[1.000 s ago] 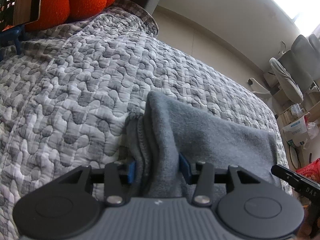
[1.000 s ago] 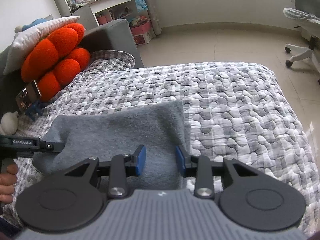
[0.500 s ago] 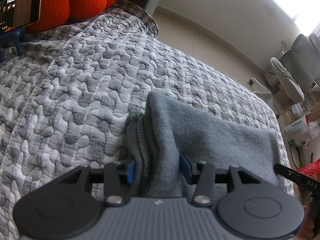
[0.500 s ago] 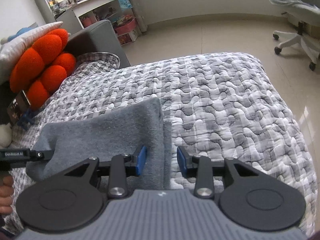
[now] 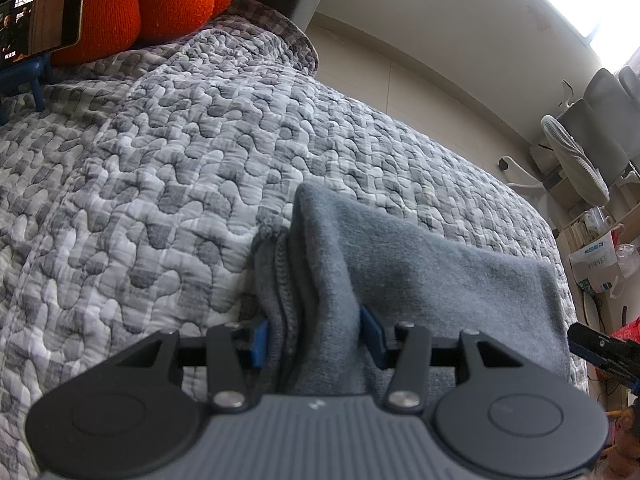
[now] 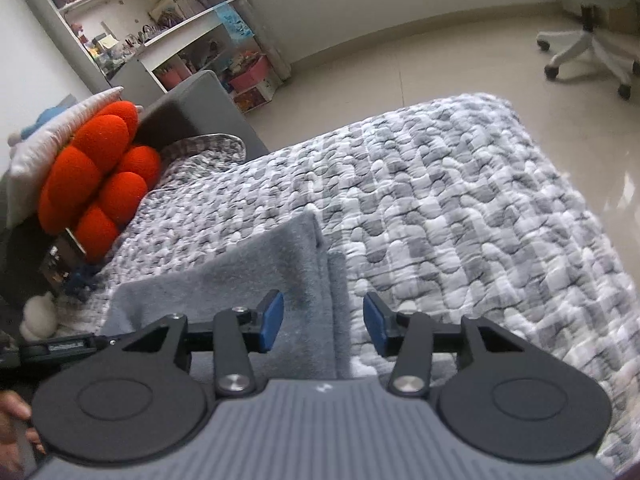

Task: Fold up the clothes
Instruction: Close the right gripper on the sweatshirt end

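A folded grey fleece garment [image 5: 440, 272] lies on the grey-and-white quilt [image 5: 160, 200] of a bed. My left gripper [image 5: 316, 336] is shut on the garment's bunched left end, and the thick folds fill the gap between the blue pads. In the right wrist view the garment [image 6: 240, 276] stretches left from its straight right edge. My right gripper [image 6: 324, 322] hovers over that edge with its jaws opening. The cloth lies below and between its pads, which do not press on it. The left gripper's side [image 6: 60, 348] shows at the far left, with a hand [image 6: 12, 420] below it.
An orange knobbly cushion [image 6: 96, 176] and a phone on a blue stand [image 5: 40, 20] sit at the bed's head. Quilt [image 6: 460, 220] stretches right of the garment to the bed's edge. An office chair [image 6: 588, 20] stands on the tiled floor, and shelves [image 6: 160, 40] line the wall.
The right gripper's jaws have widened. It has shifted right, from over the garment's middle to its right edge, and rolled. The left gripper has stayed on the bunched end.
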Demonstrator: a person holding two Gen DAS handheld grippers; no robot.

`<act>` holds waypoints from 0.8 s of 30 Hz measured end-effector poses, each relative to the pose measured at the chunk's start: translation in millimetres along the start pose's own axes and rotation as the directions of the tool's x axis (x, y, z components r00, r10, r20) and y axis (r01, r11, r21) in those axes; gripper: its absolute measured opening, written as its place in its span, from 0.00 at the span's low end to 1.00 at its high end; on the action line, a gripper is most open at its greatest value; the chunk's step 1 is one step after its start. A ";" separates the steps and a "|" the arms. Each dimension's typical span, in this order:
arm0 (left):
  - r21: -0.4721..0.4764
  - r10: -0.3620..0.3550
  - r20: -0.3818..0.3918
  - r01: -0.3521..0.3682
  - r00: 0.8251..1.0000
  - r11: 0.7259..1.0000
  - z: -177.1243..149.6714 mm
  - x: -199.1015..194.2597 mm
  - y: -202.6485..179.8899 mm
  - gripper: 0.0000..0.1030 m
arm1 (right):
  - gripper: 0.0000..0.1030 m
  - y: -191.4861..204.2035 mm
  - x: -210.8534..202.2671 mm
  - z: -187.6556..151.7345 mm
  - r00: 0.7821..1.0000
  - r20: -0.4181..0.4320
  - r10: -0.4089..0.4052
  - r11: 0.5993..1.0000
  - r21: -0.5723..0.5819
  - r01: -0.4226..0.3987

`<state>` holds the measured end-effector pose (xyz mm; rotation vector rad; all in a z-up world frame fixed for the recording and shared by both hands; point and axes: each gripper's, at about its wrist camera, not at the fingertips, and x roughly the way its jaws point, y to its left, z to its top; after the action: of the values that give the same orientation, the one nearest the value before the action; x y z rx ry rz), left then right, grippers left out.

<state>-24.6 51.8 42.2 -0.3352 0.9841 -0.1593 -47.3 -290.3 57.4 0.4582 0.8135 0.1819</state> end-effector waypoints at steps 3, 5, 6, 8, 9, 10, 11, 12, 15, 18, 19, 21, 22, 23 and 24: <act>-0.001 -0.001 -0.001 0.001 1.000 1.000 -0.2 -0.2 0.2 0.48 | 0.51 -1.1 -0.4 -0.6 0.999 -0.028 0.026 1.000 0.001 -0.026; -0.004 -0.003 -0.002 0.003 1.000 1.000 -0.3 -0.6 1.2 0.48 | 0.52 -2.6 -1.7 -1.0 0.998 -0.045 0.044 0.999 0.001 -0.044; -0.004 -0.003 -0.002 0.003 1.000 1.000 -0.3 -0.8 1.5 0.48 | 0.53 -4.7 -2.6 -1.4 0.997 -0.055 0.059 0.998 0.011 -0.058; -0.005 -0.003 -0.003 0.003 1.000 1.000 -0.1 -0.8 1.7 0.48 | 0.54 -9.4 -3.7 -2.0 0.993 -0.079 0.082 0.996 0.037 -0.079; -0.005 -0.003 -0.003 0.003 1.000 1.000 -0.2 -0.8 1.8 0.48 | 0.54 -11.8 -4.4 -2.1 0.992 -0.092 0.091 0.995 0.047 -0.087; -0.005 -0.003 -0.003 0.003 1.000 1.000 0.0 -0.7 2.0 0.48 | 0.54 -13.9 -5.2 -2.5 0.989 -0.105 0.102 0.994 0.057 -0.096; -0.005 -0.003 -0.003 0.003 1.000 1.000 0.0 -0.6 2.0 0.48 | 0.54 -15.3 -6.7 -3.2 0.986 -0.118 0.115 0.992 0.063 -0.109; -0.006 -0.002 -0.003 0.002 1.000 1.000 0.0 -0.7 1.9 0.48 | 0.54 -16.8 -8.2 -3.8 0.983 -0.130 0.128 0.990 0.070 -0.120; -0.006 0.000 -0.002 0.000 1.000 1.000 -0.2 -0.6 1.6 0.48 | 0.54 -23.7 -10.4 -5.5 0.974 -0.162 0.159 0.983 0.116 -0.141; -0.005 0.004 0.001 -0.004 1.000 1.000 -1.3 -1.6 0.2 0.48 | 0.54 -32.5 -9.6 -9.1 0.962 -0.204 0.183 0.973 0.179 -0.147; -0.005 0.005 0.001 -0.005 1.000 1.000 -1.3 -1.7 0.0 0.49 | 0.54 -35.3 -9.2 -10.3 0.958 -0.216 0.188 0.969 0.199 -0.146; -0.005 0.007 0.003 -0.007 1.000 1.000 -1.5 -1.6 -0.5 0.49 | 0.54 -40.2 -7.2 -13.2 0.948 -0.234 0.216 0.957 0.245 -0.157; -0.004 0.008 0.003 -0.008 1.000 1.000 -1.6 -1.6 -1.0 0.49 | 0.54 -41.6 -6.0 -13.6 0.943 -0.239 0.233 0.950 0.264 -0.168; -0.003 0.010 0.004 -0.010 1.000 1.000 -1.8 -1.6 -1.5 0.49 | 0.55 -43.0 -4.8 -14.1 0.937 -0.243 0.250 0.942 0.283 -0.178; -0.003 0.010 0.005 -0.010 1.000 1.000 -2.0 -1.7 -1.7 0.49 | 0.55 -44.4 -3.2 -14.7 0.934 -0.244 0.260 0.936 0.301 -0.182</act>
<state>-27.1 50.2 43.1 -0.3333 0.9812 -0.1477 -61.0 -325.9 30.3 0.8021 1.0712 0.3540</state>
